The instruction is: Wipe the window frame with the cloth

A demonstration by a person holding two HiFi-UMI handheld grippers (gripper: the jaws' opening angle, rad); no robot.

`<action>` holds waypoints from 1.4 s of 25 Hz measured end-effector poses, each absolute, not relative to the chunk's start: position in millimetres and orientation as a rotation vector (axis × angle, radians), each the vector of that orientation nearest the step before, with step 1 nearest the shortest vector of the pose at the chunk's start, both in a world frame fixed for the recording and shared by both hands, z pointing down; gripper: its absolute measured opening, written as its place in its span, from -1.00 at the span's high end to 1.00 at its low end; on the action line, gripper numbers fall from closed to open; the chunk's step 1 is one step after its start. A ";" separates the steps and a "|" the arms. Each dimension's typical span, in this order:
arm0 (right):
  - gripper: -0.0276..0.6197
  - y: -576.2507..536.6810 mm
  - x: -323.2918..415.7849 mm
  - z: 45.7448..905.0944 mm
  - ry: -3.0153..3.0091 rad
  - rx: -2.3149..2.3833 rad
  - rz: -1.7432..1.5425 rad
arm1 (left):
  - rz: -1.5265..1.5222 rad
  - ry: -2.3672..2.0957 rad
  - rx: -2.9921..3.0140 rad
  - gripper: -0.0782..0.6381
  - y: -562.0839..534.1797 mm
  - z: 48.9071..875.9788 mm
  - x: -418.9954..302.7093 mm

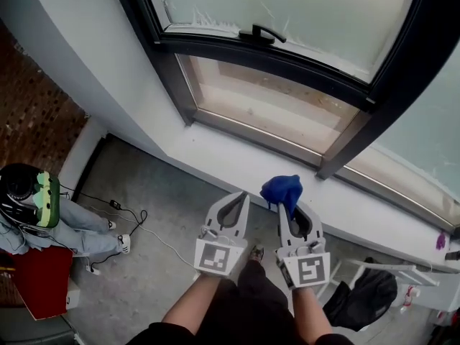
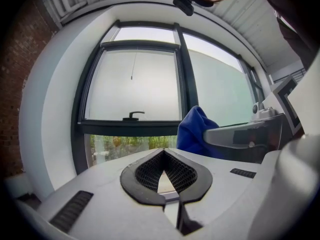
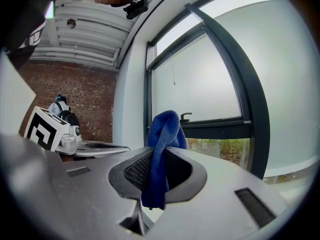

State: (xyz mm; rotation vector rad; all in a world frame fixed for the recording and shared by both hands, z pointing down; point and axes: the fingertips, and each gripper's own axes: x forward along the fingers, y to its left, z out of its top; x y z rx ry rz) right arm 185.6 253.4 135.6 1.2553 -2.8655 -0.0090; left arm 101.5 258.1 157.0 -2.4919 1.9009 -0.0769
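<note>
Right gripper [image 3: 157, 159] is clamped on the blue cloth [image 1: 282, 187], which bunches out past its tips. Left gripper [image 2: 164, 154] is pinched closed with nothing in it. The window frame [image 1: 267, 59] lies ahead and above us, its dark crossbar running left to right. We judge the cloth hand nearer, so it makes the reach

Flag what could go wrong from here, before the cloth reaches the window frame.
The right gripper pinches only a narrow fold of the blue cloth, so rubbing might pull it loose. Little cloth stands past the jaw tips, so the tips themselves could scrape the dark window frame. The window handle juts from the frame and may snag the cloth.
</note>
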 end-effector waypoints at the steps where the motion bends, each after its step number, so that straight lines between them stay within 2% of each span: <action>1: 0.79 247.4 183.7 138.6 -2.858 1.248 0.010 | -0.083 1.907 -2.479 0.77 252.2 157.1 99.2; 4: 0.79 236.6 178.8 149.5 -2.798 1.233 0.111 | -0.090 1.937 -2.461 0.77 242.0 157.3 91.2; 12: 0.79 202.6 149.6 153.9 -2.845 1.258 0.045 | -0.090 1.944 -2.508 0.77 208.2 168.1 63.5; 22: 0.79 136.1 122.6 174.0 -2.558 1.486 0.198 | -0.102 1.755 -2.687 0.77 137.1 184.8 21.9; 27: 0.79 116.8 105.7 170.5 -2.566 1.589 0.160 | -0.099 1.650 -2.741 0.77 104.6 184.4 10.3; 35: 0.79 79.3 156.9 181.5 -2.459 1.825 0.248 | -0.121 1.552 -2.849 0.77 62.5 194.7 43.9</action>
